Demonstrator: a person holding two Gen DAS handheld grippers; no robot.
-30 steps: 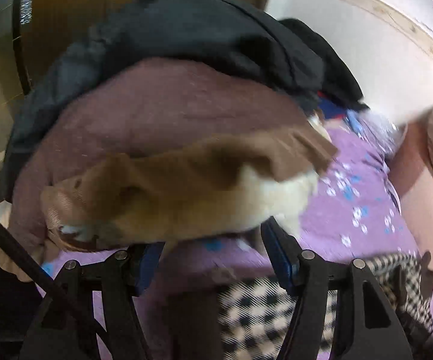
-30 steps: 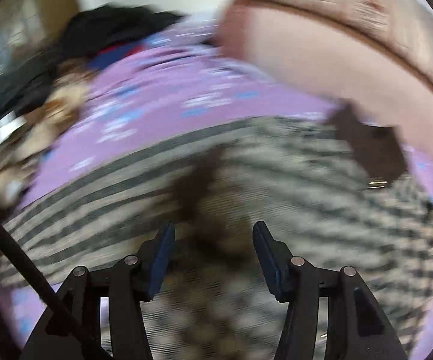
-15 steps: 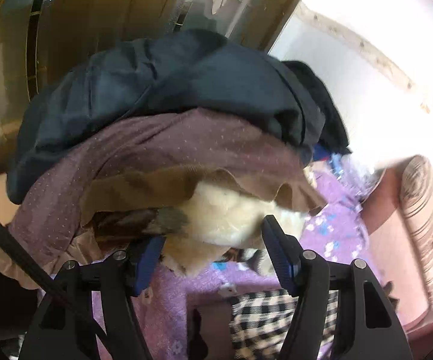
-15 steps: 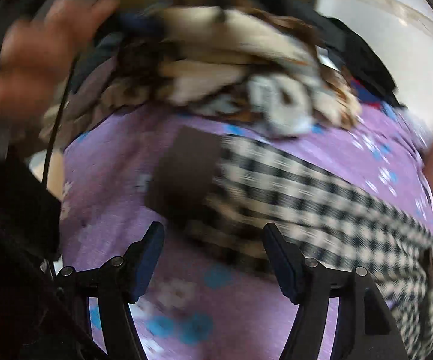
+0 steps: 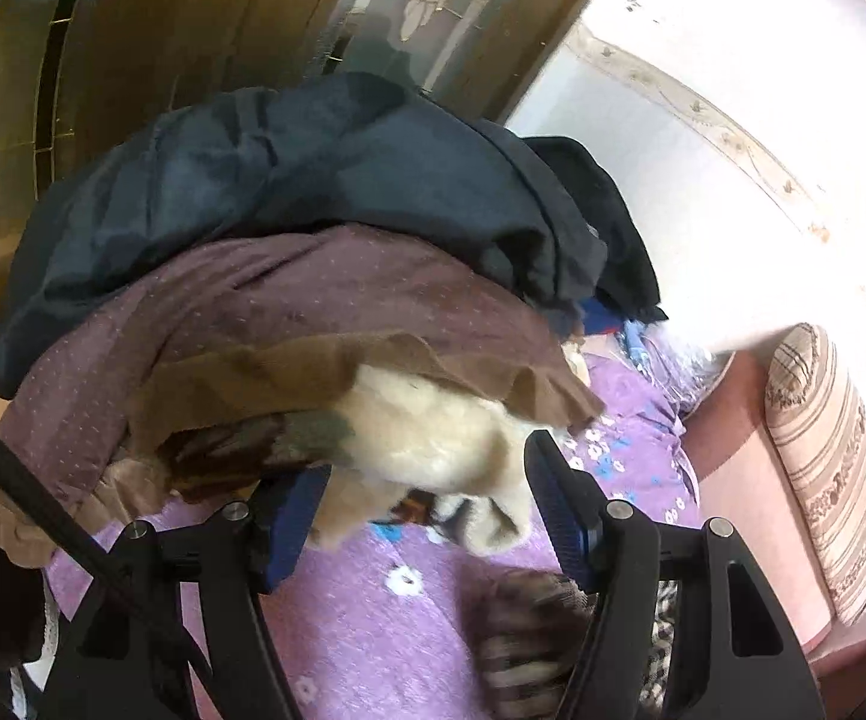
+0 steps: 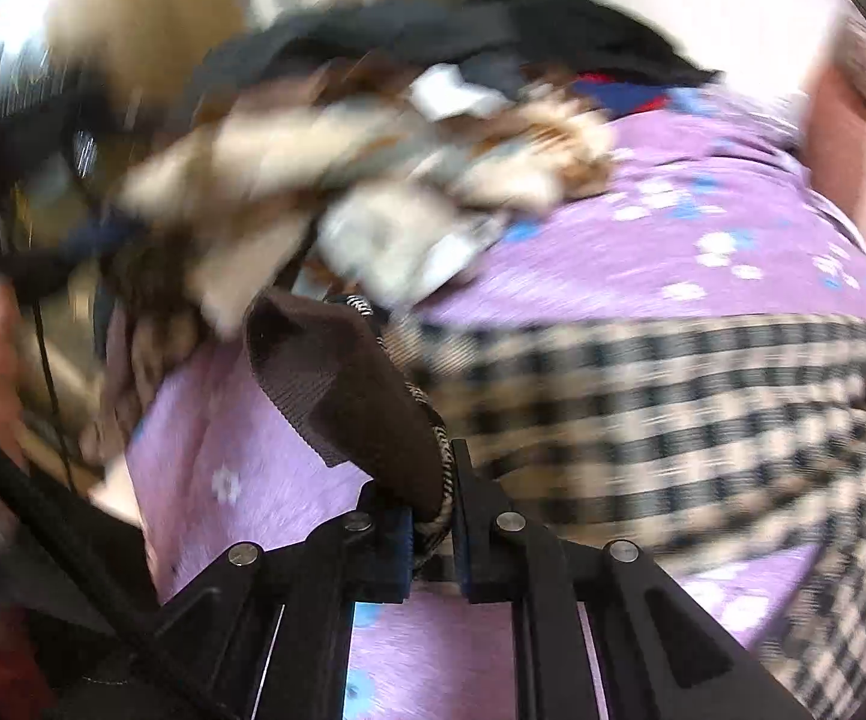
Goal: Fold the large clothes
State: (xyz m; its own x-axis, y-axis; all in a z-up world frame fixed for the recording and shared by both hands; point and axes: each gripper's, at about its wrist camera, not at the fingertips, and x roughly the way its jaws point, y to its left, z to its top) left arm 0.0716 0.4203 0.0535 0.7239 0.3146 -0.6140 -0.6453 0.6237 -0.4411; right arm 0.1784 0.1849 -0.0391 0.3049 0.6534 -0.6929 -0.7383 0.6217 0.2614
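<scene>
While the left gripper (image 5: 426, 510) is held wide open and empty before the far clothes pile (image 5: 288, 276), the checked garment (image 6: 673, 420) is pinched at its near brown-cuffed end by the closed right gripper (image 6: 433, 516); a fold seems begun, calling for a second hold. Its length runs rightward across the purple bedsheet (image 6: 703, 228)

Left wrist view: low over the purple bedsheet (image 5: 372, 612), facing the clothes pile (image 5: 288, 252) just beyond its fingers. Right wrist view: close above the checked garment (image 6: 673, 420), same pile (image 6: 384, 138) ahead-left. Shared: sheet, pile.
</scene>
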